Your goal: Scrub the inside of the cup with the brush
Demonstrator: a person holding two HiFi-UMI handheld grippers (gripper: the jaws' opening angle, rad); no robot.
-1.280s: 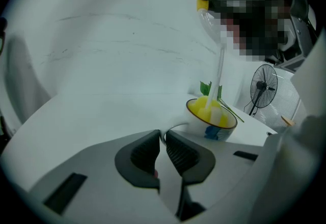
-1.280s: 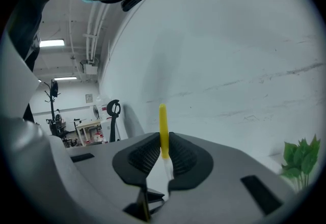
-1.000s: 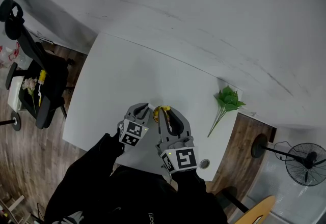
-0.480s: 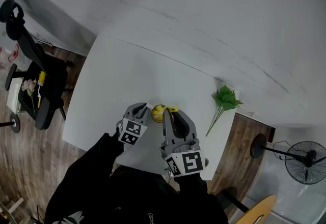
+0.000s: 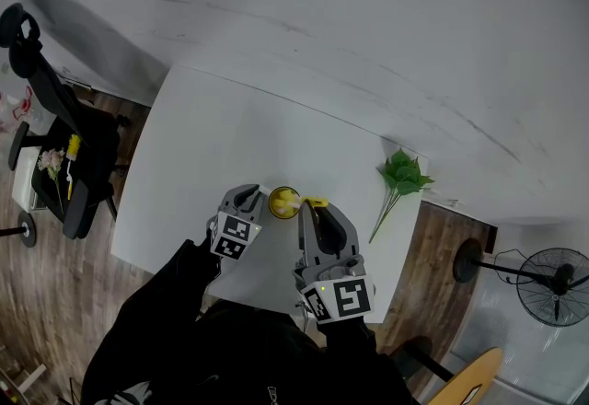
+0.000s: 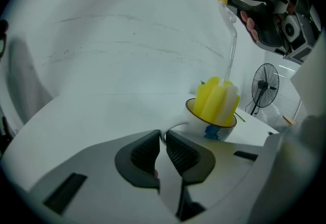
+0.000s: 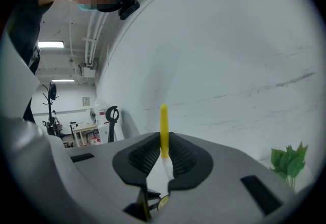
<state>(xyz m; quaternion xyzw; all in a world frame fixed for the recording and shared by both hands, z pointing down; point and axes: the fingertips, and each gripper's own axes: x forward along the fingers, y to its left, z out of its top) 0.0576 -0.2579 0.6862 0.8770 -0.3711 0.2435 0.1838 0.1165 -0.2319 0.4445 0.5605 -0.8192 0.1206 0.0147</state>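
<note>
Two claws [image 5: 253, 199] [image 5: 309, 210] either side of cup [image 5: 283, 202]

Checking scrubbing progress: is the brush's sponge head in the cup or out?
In: the brush's yellow sponge head sits inside the cup, top sticking above the rim.

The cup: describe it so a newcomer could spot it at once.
On the white table, look just ahead of the left gripper. The cup there is white with a yellow rim, and alone holds a yellow brush.
</note>
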